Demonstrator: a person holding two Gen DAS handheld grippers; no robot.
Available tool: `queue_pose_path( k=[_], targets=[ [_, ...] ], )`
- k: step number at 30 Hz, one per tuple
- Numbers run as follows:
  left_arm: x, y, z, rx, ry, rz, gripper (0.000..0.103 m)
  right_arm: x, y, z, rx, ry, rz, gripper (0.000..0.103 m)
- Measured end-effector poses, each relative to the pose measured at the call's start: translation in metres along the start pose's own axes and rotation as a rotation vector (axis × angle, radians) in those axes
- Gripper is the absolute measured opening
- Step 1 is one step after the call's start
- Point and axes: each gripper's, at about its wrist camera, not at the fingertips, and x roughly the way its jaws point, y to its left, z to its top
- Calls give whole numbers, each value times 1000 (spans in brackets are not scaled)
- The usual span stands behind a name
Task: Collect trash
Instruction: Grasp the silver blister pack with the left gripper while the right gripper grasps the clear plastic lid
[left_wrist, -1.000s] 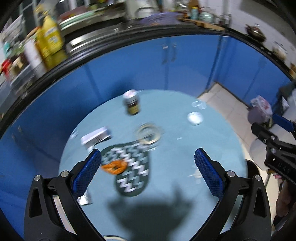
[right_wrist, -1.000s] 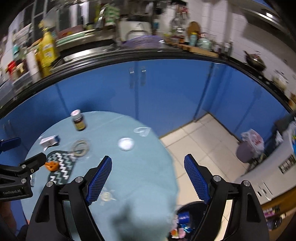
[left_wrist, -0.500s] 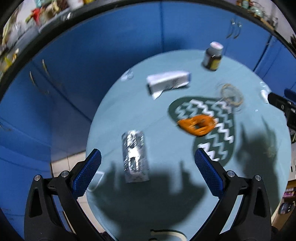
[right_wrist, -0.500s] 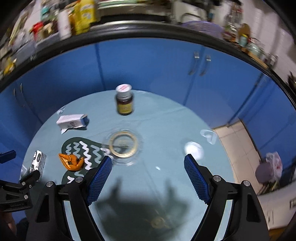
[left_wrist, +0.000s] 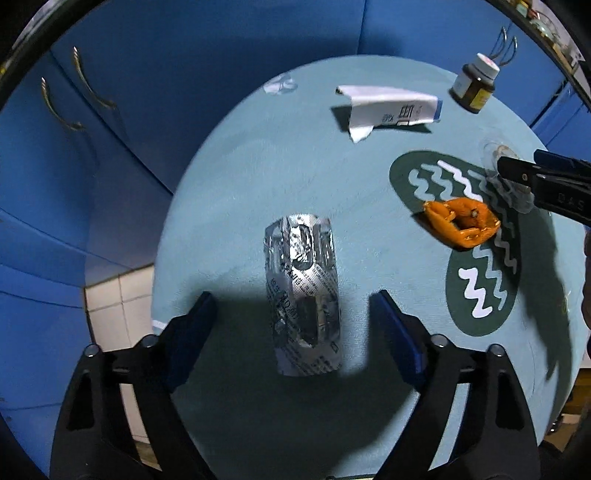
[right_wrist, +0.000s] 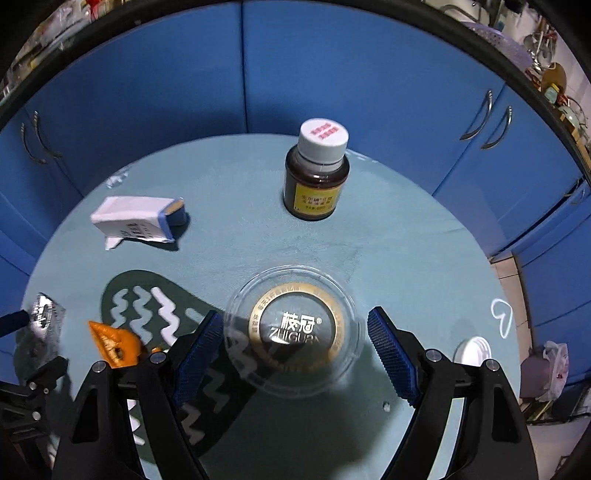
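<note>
A silver blister pack (left_wrist: 303, 295) lies on the round teal table (left_wrist: 258, 166), between the open fingers of my left gripper (left_wrist: 291, 325). My right gripper (right_wrist: 295, 347) is open around a clear plastic lid with a gold ring (right_wrist: 295, 328). An orange peel (left_wrist: 461, 227) lies on the green zigzag mat (left_wrist: 480, 295); the peel also shows in the right wrist view (right_wrist: 114, 347). A crumpled white box (left_wrist: 388, 107) and a brown medicine bottle (right_wrist: 316, 177) stand farther back.
Blue cabinets (right_wrist: 332, 74) curve behind the table. A white cap (right_wrist: 474, 350) lies near the table's right edge. A bagged bin (right_wrist: 550, 369) stands on the floor at the right. White floor tiles (left_wrist: 118, 314) show left of the table.
Both grippers have dropped closer to the table. The left has swung left over the blister pack. The right has swung left over the clear lid.
</note>
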Motion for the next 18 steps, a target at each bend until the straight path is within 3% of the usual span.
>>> queue_pose_path(
  k=[4, 7, 9, 11, 15, 18],
  targets=[
    [4, 2, 3, 6, -15, 2, 80, 6, -5, 7, 24, 13, 38, 79],
    [5, 0, 8, 7, -19, -4, 76, 10, -9, 8, 30, 35, 85, 91],
    [5, 0, 10, 7, -22, -12, 69, 13, -1, 8, -16, 34, 64, 94],
    [3, -1, 14, 1, -23, -15, 62, 17, 10, 5, -60, 35, -16, 94],
    [-1, 3, 13, -2, -35, -3, 41, 16, 10, 3, -40, 15, -8, 94],
    [-2, 6, 14, -15, -27, -23, 37, 11, 6, 1, -42, 5, -26, 84]
  ],
)
